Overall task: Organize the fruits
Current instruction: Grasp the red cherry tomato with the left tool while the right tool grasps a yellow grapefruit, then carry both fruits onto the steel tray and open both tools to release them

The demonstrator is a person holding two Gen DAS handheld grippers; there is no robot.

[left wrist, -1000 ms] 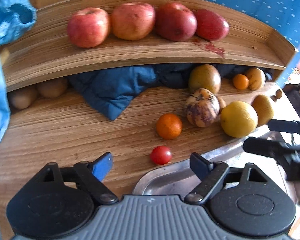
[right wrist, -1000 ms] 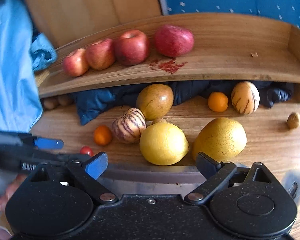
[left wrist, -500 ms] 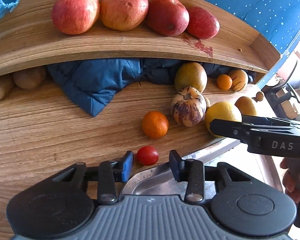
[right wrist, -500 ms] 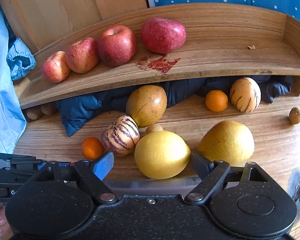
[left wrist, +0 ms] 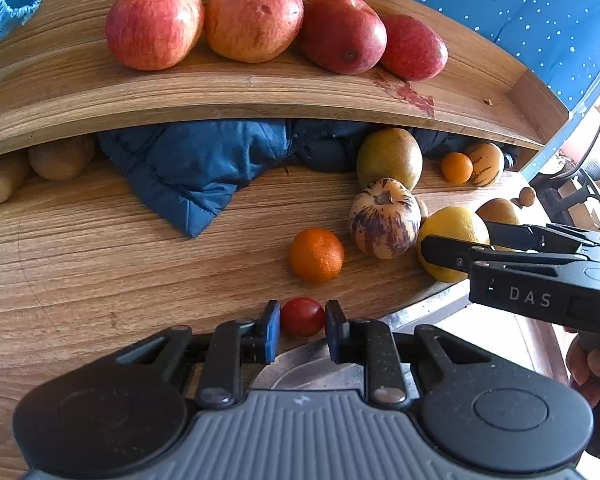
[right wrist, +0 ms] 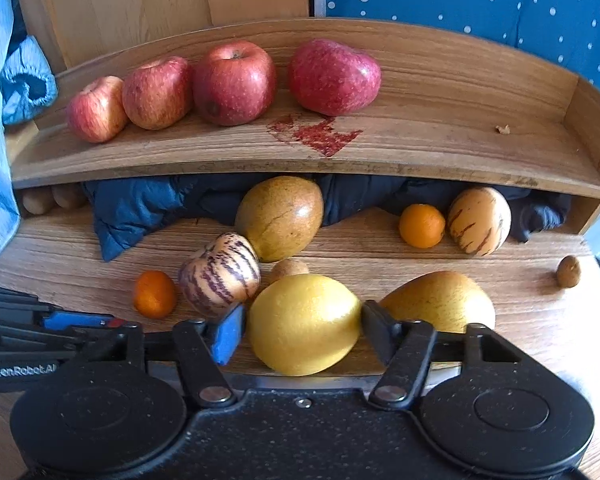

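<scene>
- Left tool (left wrist: pixel 302 322): fingers narrowly apart, bracketing a cherry tomato (left wrist: pixel 302 316) at the near edge of the wooden surface (left wrist: pixel 100 264); contact on either side cannot be judged.
- Right tool (right wrist: pixel 303 330): spread wide around a yellow lemon (right wrist: pixel 303 323) at the same near edge; pads just beside or touching its flanks, grip unclear.
- Striped melon (right wrist: pixel 219 274) and small orange (right wrist: pixel 155 294) lie left of the lemon, a yellow-brown pear (right wrist: pixel 440 300) right of it.
- Four red apples (right wrist: pixel 232 83) in a row on the raised shelf (right wrist: pixel 440 136).
- Metal tray (left wrist: pixel 320 372) rim sits below the near edge.
</scene>
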